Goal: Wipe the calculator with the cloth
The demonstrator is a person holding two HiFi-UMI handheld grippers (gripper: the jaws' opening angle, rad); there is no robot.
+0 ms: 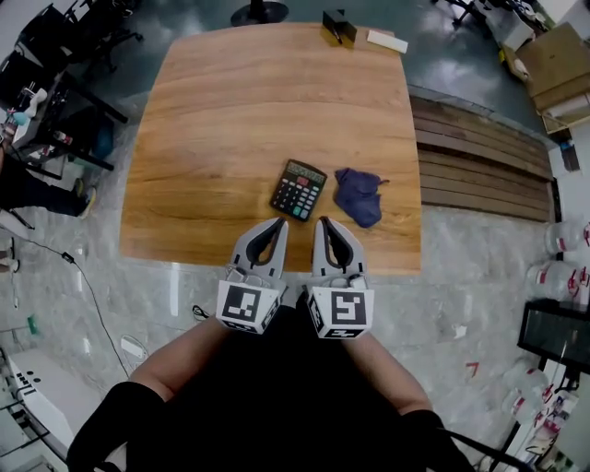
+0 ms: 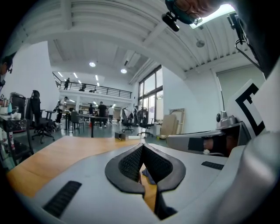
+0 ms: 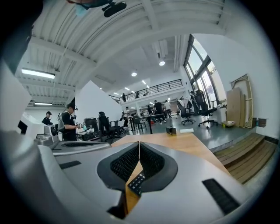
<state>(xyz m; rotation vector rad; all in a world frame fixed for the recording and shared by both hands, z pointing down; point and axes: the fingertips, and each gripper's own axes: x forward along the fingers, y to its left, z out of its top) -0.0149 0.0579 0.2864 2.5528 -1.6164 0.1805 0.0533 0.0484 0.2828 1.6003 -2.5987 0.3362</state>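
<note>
**A:** Hunting for the calculator (image 1: 299, 189)?

**B:** Found flat on the wooden table (image 1: 240, 111), keys up, turned a little askew, close to the near edge.

**A:** And the cloth (image 1: 359, 195)?

**B:** Crumpled in a dark blue heap just beside the calculator, on its right, parted from it by a narrow strip of wood.

**A:** Touched by either claw?

**B:** No. Hovering short of both, side by side over the table's near edge, roughly level, pointing away from the body.

**A:** Checking the left gripper (image 1: 280, 222) first?

**B:** Pressed together tip to tip, pinching nothing; only a sliver of blue cloth glimpsed through the gap lower down in its own view.

**A:** Same for the right gripper (image 1: 322, 221)?

**B:** Same: closed tip to tip, empty, with calculator keys showing through the gap beneath.

**A:** Anything else on the table?

**B:** Just a small dark box (image 1: 338, 27) and a flat white piece (image 1: 387, 41) at the far edge, well apart from the rest.

**A:** Beyond that?

**B:** Seen past the table in the gripper views: office chairs (image 2: 39, 122) and people (image 2: 102, 114) standing about.
</note>
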